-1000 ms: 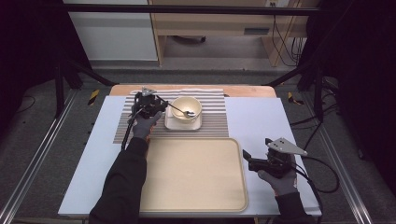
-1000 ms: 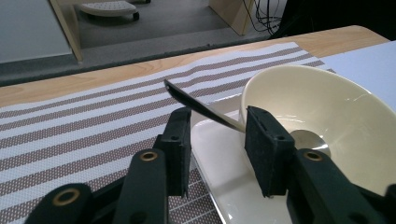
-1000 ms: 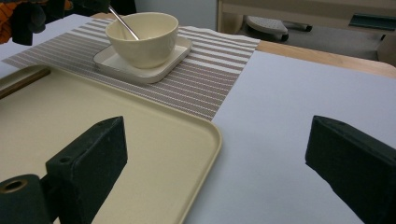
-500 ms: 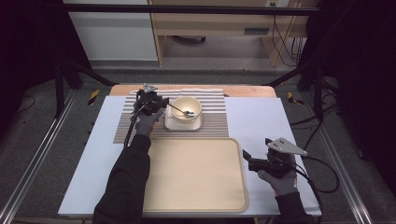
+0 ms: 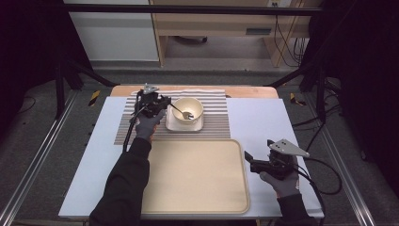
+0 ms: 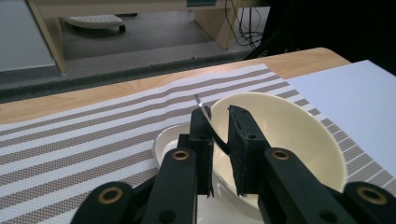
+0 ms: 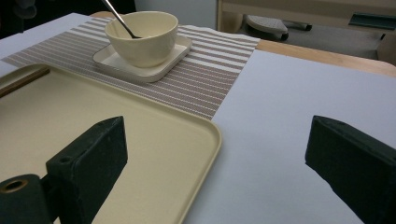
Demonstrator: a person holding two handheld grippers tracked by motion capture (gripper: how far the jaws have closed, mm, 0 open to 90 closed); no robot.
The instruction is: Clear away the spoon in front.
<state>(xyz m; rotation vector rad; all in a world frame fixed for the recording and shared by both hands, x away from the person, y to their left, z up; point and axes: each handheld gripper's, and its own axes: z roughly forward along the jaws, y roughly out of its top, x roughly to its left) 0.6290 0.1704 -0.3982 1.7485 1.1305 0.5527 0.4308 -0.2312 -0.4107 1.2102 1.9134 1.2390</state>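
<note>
Left gripper view shows the left gripper [image 6: 218,122], its jaws just narrowed, closing around the spoon [image 6: 211,128] handle leaning over the near rim of the bowl [image 6: 289,135], so a lift seems imminent, while the right gripper [image 7: 217,154] is held wide apart beside the tray [image 7: 154,140].

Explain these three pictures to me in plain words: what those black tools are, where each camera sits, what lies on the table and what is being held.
No robot here: a person holds a two-jaw hand tool in each hand. The high view looks down from above; the other two cameras ride on the tools, looking along their jaws. On the table lie a striped placemat, a square saucer bearing a cream bowl with a spoon in it, and a large beige tray. The left gripper has just been closing around the spoon's handle; whether the pads already press it I cannot tell. The right gripper stands wide open, empty, beside the tray's edge.
</note>
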